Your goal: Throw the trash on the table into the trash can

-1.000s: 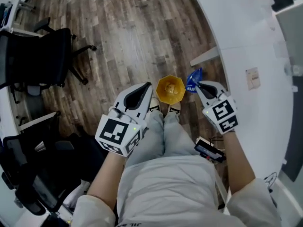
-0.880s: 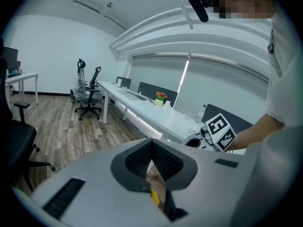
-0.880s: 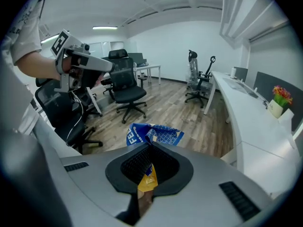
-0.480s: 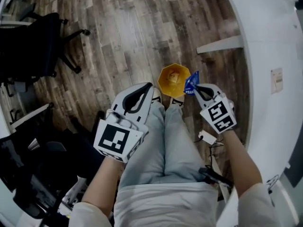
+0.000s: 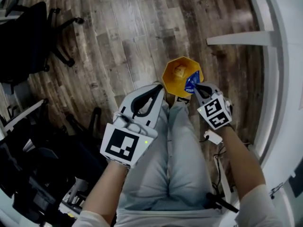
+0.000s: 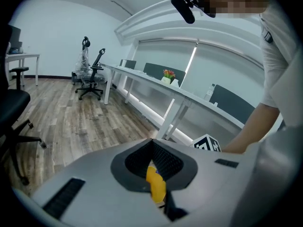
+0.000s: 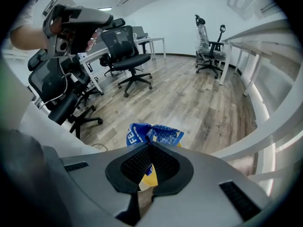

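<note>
At left, left tongs (image 5: 158, 88) shut, empty (only yellow glimpsed through the gap). Centre: yellow octagonal plastic trash can (image 5: 176, 74) on floor. At right, right tongs (image 5: 196, 88) clamped on crumpled blue wrapper (image 5: 191, 82), seemingly above the can's right rim.

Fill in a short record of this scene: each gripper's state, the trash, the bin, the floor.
right gripper: shut on wrapper
wrapper: blue, crumpled, above the bin's rim in the head view
left gripper: shut, empty
bin: yellow, open, on the floor by the person's feet, a scrap inside
floor: wood planks
</note>
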`<control>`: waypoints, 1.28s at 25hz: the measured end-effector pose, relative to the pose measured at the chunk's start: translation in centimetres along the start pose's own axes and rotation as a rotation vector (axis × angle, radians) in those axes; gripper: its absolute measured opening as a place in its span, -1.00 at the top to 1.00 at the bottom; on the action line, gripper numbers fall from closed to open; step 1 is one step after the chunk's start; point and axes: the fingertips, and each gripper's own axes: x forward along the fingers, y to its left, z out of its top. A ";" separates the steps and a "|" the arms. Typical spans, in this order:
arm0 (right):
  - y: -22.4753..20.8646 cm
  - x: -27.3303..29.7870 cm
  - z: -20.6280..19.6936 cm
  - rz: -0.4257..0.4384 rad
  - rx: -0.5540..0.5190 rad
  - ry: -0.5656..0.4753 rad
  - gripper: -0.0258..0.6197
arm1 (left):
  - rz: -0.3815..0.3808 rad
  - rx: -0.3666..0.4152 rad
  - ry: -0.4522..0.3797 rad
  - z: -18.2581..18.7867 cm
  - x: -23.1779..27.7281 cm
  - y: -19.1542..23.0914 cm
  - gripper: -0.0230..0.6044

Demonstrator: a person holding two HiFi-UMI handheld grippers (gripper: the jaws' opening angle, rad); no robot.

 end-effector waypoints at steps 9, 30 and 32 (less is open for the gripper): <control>0.4 7.8 -5.0 -0.004 0.024 0.069 0.82 | 0.005 -0.036 0.020 -5.1 3.4 1.6 0.92; -2.1 13.6 -8.8 -0.026 0.011 0.157 0.36 | 0.008 -0.047 0.055 -8.8 6.6 2.8 0.92; -2.1 13.4 -8.8 -0.030 0.016 0.159 0.36 | 0.010 -0.048 0.055 -8.7 6.3 2.7 0.92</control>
